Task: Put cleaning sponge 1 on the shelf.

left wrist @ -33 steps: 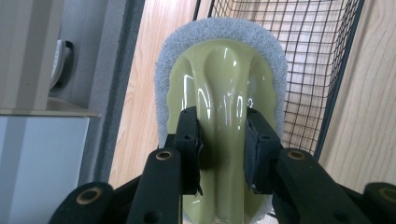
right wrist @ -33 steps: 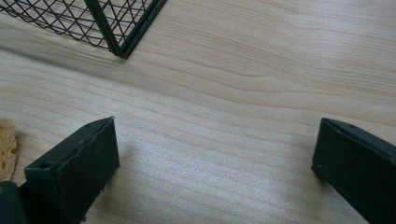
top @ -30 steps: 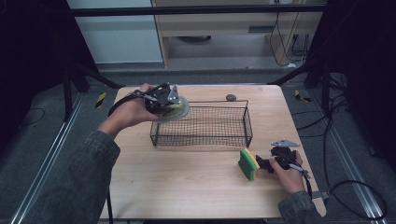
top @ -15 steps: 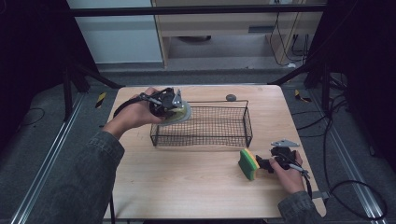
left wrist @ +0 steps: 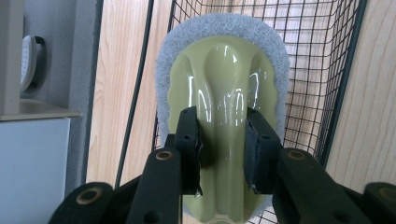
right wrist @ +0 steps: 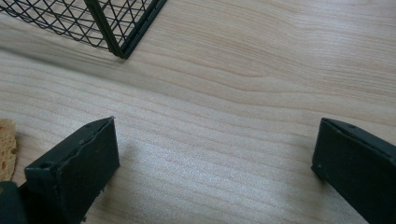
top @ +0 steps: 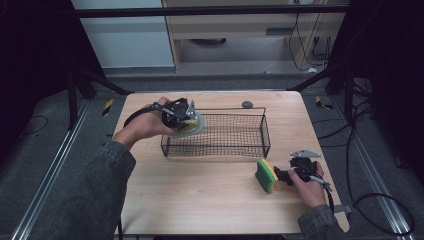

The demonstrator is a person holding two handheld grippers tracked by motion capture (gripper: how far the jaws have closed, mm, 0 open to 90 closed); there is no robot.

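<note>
Left gripper (left wrist: 223, 140): seen held in the person's left hand (top: 142, 127) over the left end of the wire basket (top: 240, 145); its jaws are clamped on the raised glossy ridge of a scrubbing pad.
Scrubbing pad (left wrist: 224, 79): pale yellow-green plastic grip backed by a grey-white mesh pad; held above the basket's left end, with the basket mesh seen behind it in the left gripper view.
Wire basket: black, rectangular, set on the wooden table (top: 200, 200) toward the far middle; a corner (right wrist: 122, 50) is seen in the right gripper view.
Right gripper (right wrist: 215, 163): held low at the table's right front; its jaws stand wide apart with bare wood between them.
Sponge (top: 266, 176): yellow with a green layer, set on edge on the table just left of the right gripper.
Small dark object (top: 247, 104): noted on the table beyond the basket; kind cannot be told.
Markings: no brand, label or writing can be read on any item.
</note>
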